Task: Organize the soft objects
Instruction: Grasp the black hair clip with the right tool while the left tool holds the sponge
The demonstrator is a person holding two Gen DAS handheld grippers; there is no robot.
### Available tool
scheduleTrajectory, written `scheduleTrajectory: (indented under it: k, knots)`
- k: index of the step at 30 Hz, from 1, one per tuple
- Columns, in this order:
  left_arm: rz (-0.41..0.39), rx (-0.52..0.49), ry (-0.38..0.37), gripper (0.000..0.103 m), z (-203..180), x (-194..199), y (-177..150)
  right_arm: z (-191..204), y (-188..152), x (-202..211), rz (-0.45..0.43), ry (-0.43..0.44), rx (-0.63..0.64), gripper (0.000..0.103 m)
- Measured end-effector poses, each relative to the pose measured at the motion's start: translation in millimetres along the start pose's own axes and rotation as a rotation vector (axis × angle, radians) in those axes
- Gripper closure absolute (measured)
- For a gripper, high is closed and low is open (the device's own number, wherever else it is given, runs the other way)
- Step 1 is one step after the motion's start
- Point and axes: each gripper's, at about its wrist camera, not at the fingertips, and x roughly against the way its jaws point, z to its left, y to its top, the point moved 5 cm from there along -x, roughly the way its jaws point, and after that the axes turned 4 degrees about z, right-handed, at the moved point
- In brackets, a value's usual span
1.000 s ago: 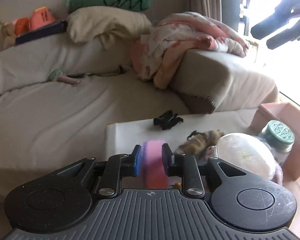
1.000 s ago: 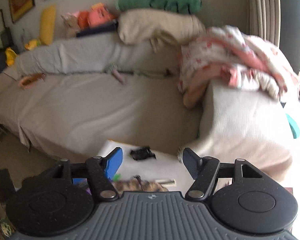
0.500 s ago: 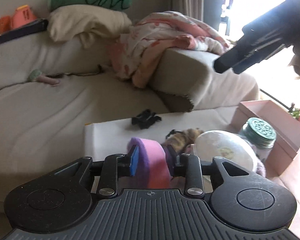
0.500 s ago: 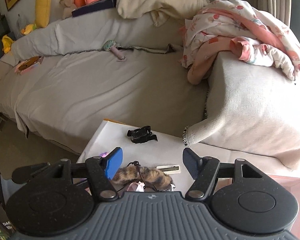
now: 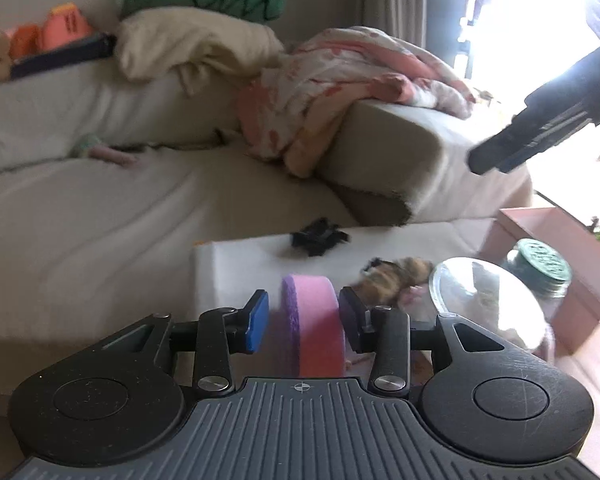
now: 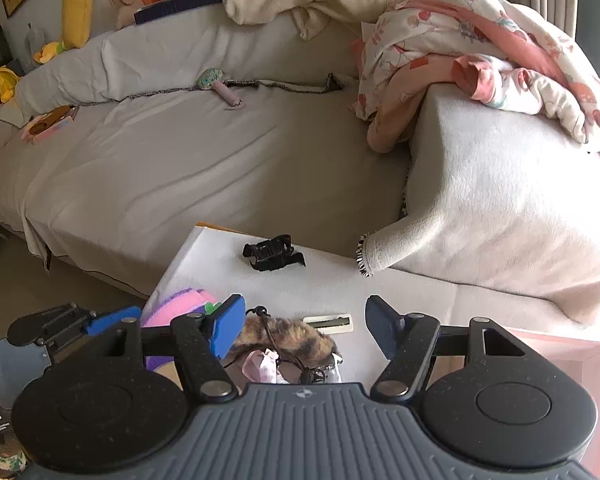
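Left gripper has its jaws parted around the pink-and-purple sponge, left pad clear of it, over the white table. Right gripper gapes empty above the furry brown scrunchie, near the table's black hair claw.

hair clip on the table, furry pouch nearer, sofa behind

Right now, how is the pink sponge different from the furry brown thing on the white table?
The sponge is smooth, pink with a purple edge; the furry thing is shaggy, mottled brown. The sponge stands on edge between the left claw's fingers; the furry thing lies flat on the table, ungripped, under the open right claw. Both look soft.
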Motion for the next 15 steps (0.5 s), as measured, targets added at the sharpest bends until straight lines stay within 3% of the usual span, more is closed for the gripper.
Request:
scheduleTrajectory:
  k: [9,12,13,15]
  knots:
    - [-0.005,-0.005,0.074,0.053,2.4,1.0,4.0,-2.5,-2.8,-2.7,0.011,-0.002,-0.009,0.036]
    - [0.007,0.012,-0.018,0.053,-1.8,-2.7,0.4,-1.8,-4.1,-5.4,0.022,0.004,-0.013,0.036]
    - [0.014,-0.008,-0.012,0.053,-4.4,-3.8,-1.9,-1.3,-4.2,-6.0,0.024,0.005,-0.012,0.036]
    - [0.051,-0.087,0.073,0.057,-9.8,-10.7,-8.9,0.3,-4.5,-5.5,0.024,0.004,-0.006,0.036]
